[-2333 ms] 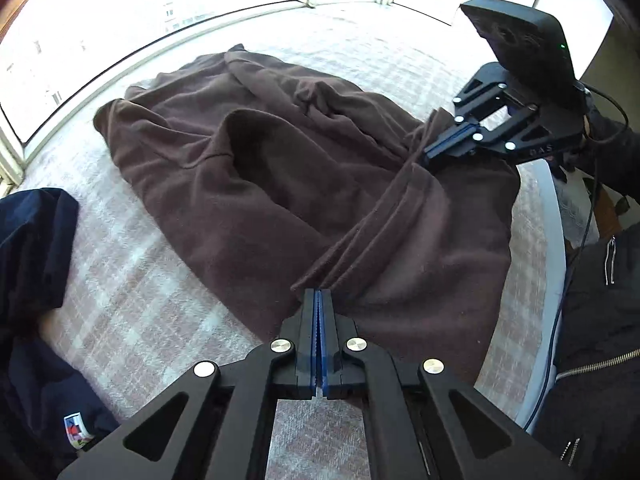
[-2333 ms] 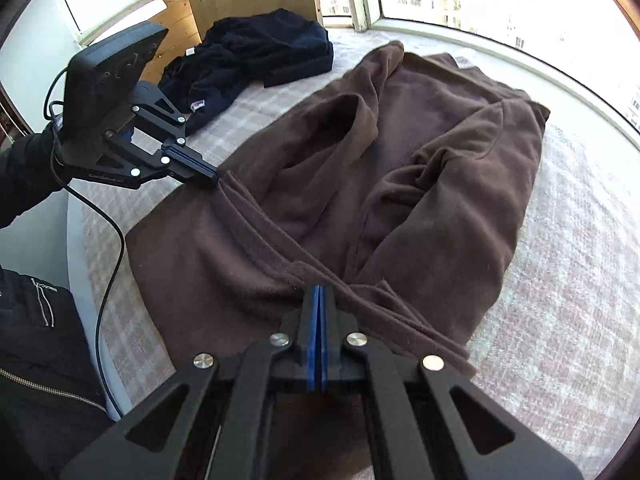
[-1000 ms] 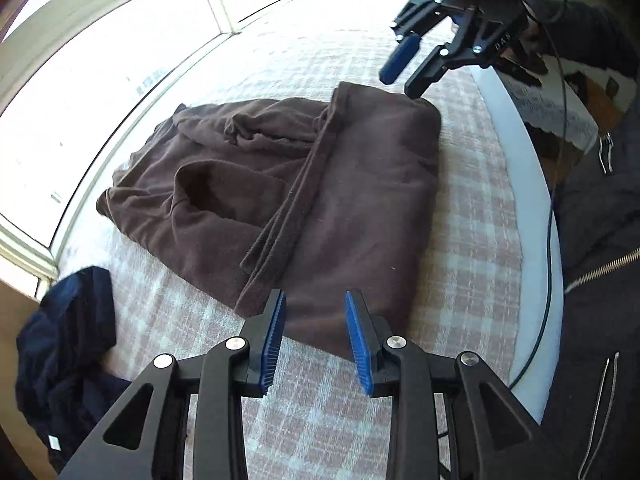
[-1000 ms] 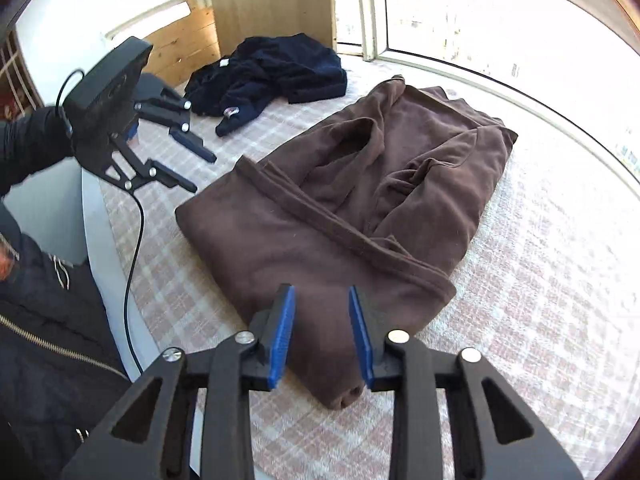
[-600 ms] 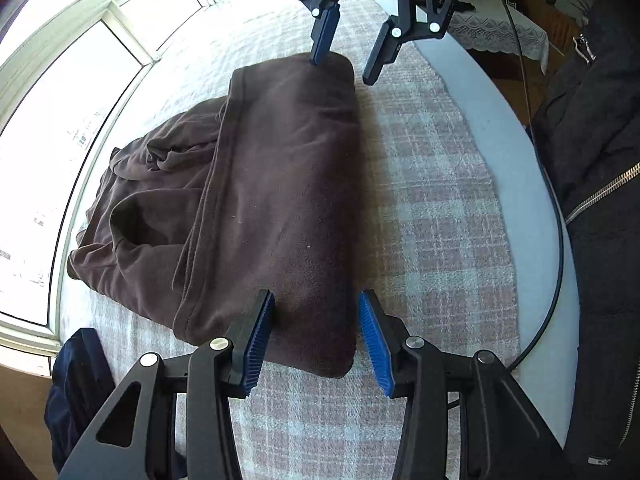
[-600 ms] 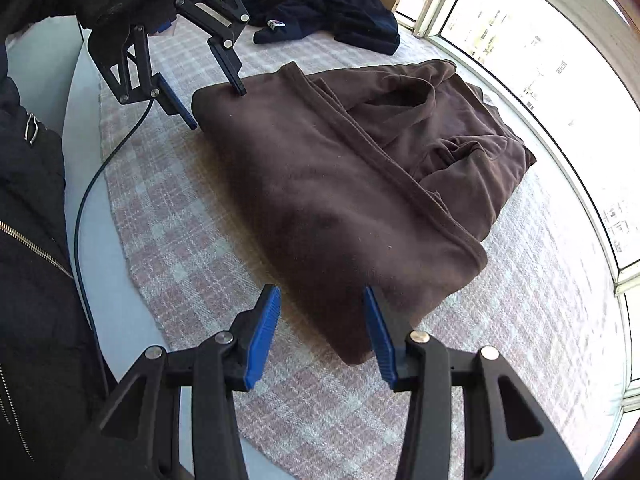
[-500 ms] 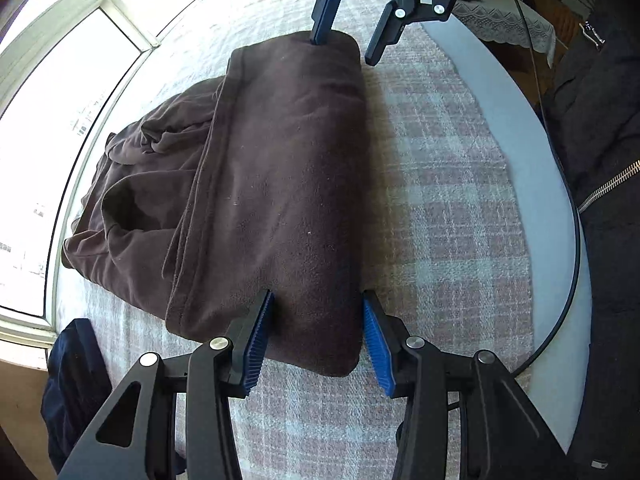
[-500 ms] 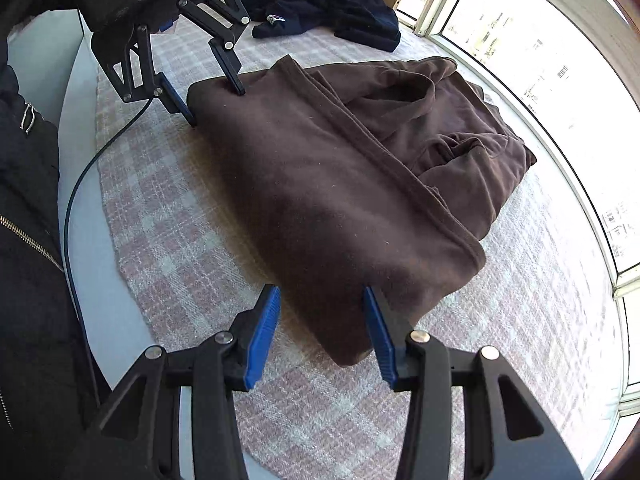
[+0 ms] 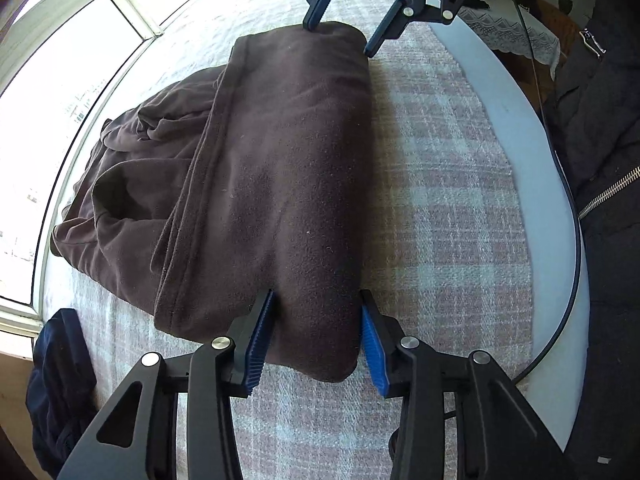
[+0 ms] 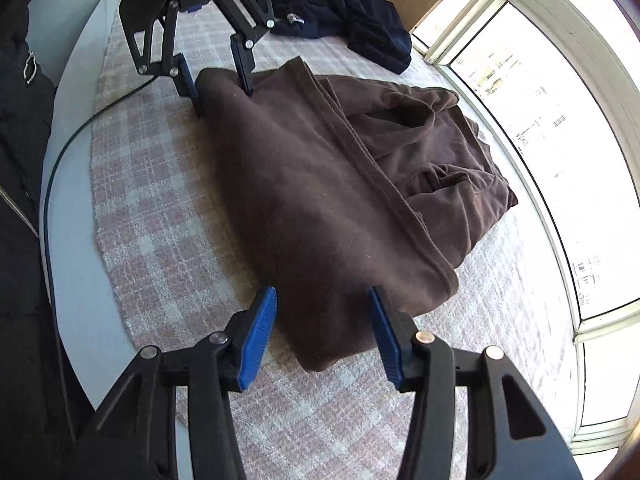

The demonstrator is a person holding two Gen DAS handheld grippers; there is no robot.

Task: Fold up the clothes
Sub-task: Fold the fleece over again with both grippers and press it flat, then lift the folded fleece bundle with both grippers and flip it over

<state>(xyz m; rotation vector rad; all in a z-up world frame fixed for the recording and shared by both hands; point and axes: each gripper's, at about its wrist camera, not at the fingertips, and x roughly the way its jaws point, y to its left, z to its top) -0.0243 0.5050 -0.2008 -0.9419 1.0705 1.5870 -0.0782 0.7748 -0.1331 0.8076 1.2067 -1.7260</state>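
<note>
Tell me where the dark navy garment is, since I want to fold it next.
The crumpled dark navy garment lies at the cloth's far end in the right wrist view, beyond the brown fleece garment, by the window corner.

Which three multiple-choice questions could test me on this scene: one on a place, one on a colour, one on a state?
1. Where is the dark navy garment relative to the brown fleece garment?
A. on top of it
B. under it
C. apart, further along the table

2. What colours has the checked woven table cover?
A. green and yellow
B. pink and white
C. plain black

3. How is the brown fleece garment?
A. doubled over, lying on the cover
B. hanging in the air
C. spread in one flat layer

Answers: 1 C, bare cover shows between them; 2 B, its squares are pink and white; 3 A, a hemmed edge runs across its upper layer.
</note>
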